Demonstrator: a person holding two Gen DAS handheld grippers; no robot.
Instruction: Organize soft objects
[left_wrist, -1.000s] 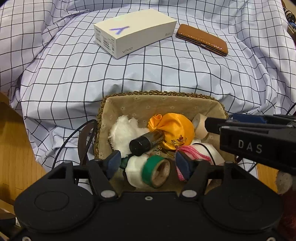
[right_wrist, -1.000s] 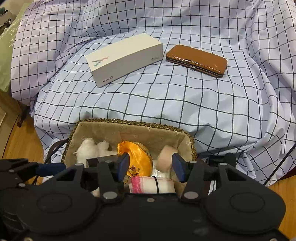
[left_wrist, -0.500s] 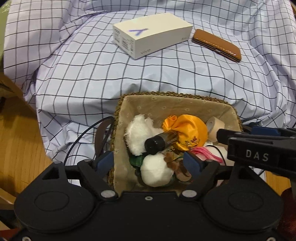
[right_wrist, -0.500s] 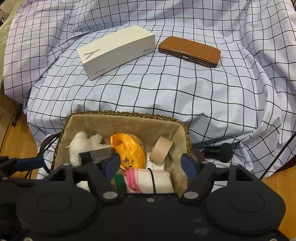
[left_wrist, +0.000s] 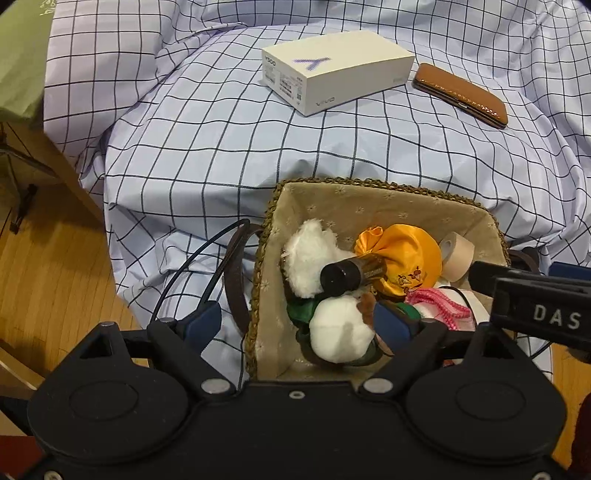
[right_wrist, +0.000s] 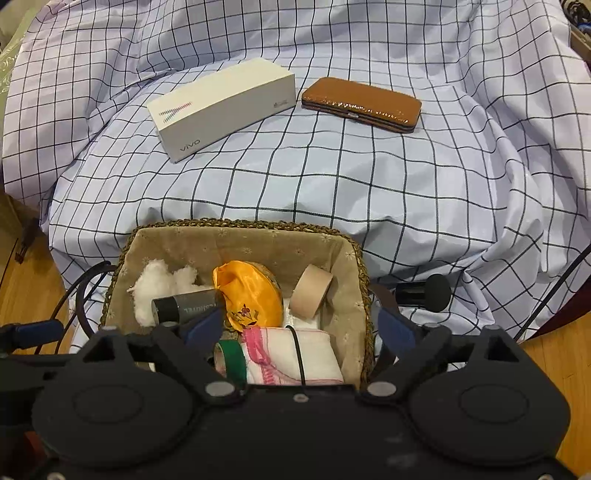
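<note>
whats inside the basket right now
In the basket: white fluff, orange pouch, dark bottle, beige tape roll, pink-edged cloth. Whatever lies beneath them is covered.

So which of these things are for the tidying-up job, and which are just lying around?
For the job:
- basket
- white fluffy ball
- cotton wool
- orange satin pouch
- pink-edged cloth
- left gripper and right gripper, both opening, nothing gripped

Just lying about:
- white phone box
- brown case
- checked sheet

the white box on the checked cloth has "vivo" printed on its side. the right gripper's black body shows the letters "das".
</note>
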